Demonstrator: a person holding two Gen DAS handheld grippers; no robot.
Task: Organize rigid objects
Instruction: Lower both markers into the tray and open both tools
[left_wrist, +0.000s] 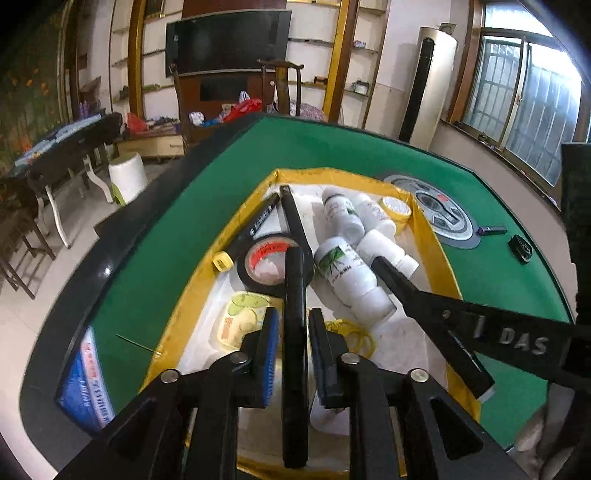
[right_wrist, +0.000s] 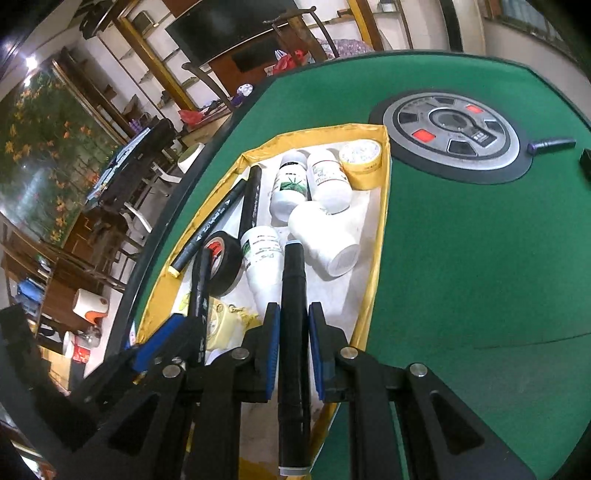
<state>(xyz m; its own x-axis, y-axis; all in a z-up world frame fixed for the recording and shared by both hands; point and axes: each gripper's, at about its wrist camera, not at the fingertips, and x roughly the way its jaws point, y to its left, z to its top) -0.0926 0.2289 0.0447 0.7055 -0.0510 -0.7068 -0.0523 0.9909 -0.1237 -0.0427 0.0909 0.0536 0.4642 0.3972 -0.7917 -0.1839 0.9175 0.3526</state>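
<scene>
A yellow-rimmed box (left_wrist: 424, 236) lined in white holds several white bottles (left_wrist: 347, 273), a black tape roll (left_wrist: 266, 262), a yellow tape roll (left_wrist: 397, 208) and two black markers (left_wrist: 295, 218) along its left wall. My left gripper (left_wrist: 293, 314) stands slightly open over the box. A black marker (left_wrist: 295, 288) lies loosely between its pads, its far end on the black tape roll. My right gripper (right_wrist: 293, 308) is shut on another black marker (right_wrist: 293, 280), whose tip hangs over the bottles (right_wrist: 321, 236). The right finger (left_wrist: 517, 339) reaches in from the right.
The box sits on a green felt table (right_wrist: 480, 277) with a round control panel (right_wrist: 450, 133) at its centre. A purple stick (right_wrist: 550, 144) and a small black object (left_wrist: 521, 249) lie beyond it. A blue packet (left_wrist: 85, 376) sits in the table's left edge.
</scene>
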